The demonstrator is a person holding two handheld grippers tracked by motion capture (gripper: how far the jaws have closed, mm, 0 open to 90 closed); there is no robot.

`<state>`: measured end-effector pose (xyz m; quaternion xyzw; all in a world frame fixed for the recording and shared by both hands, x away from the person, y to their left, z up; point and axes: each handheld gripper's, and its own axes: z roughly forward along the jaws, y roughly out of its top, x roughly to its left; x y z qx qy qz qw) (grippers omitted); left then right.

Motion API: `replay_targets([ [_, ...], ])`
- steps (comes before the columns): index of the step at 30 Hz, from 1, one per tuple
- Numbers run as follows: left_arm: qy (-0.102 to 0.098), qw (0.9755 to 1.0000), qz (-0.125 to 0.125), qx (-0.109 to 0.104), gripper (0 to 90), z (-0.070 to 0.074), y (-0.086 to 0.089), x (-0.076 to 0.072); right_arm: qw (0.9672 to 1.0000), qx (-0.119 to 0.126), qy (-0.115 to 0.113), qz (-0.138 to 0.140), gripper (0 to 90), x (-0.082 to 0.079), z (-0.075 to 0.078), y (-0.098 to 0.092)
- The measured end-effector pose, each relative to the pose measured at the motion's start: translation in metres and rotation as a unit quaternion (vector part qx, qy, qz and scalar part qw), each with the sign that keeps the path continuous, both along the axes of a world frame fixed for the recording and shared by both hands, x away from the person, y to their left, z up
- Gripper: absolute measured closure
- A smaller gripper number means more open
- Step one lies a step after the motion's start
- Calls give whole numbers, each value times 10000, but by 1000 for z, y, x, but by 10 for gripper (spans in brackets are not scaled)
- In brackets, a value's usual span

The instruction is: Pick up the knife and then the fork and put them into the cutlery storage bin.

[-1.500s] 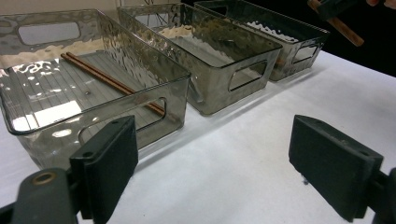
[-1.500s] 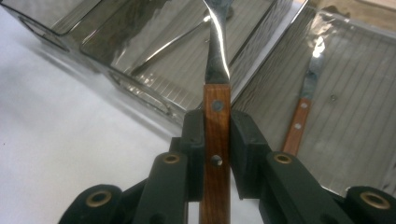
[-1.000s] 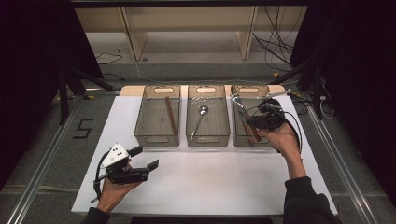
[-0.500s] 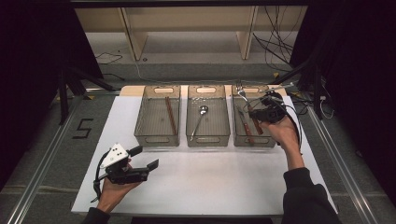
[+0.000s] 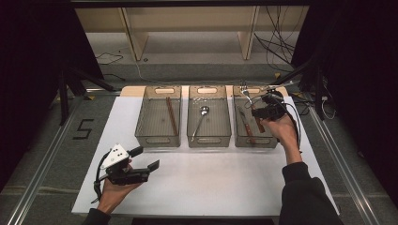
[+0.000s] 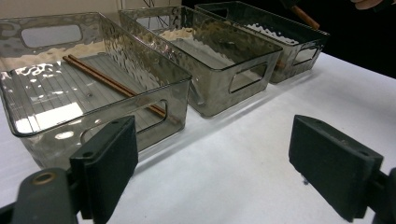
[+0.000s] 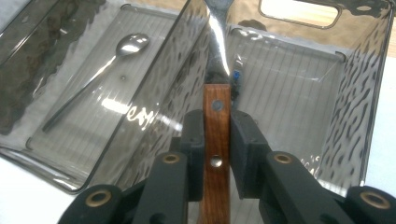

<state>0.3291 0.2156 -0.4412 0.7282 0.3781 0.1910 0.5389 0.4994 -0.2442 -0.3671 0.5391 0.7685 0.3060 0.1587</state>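
We see our right gripper (image 7: 217, 140) clamping a wooden-handled fork (image 7: 216, 126) above the right-hand bin (image 5: 274, 140); our left gripper (image 5: 145, 159) rests released.

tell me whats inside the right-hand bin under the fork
In the right bin lies one wooden-handled utensil, seen from the high view. The right gripper and the fork it holds over the bin cover part of the floor, so anything beneath them stays hidden.
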Motion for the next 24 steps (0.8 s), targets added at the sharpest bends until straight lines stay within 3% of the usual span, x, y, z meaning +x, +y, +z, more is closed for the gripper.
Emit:
replay_targets([
  [24, -17, 10000, -15, 18, 153, 0, 0, 0, 9990, -19, 237, -387, 771, 14, -23, -6],
])
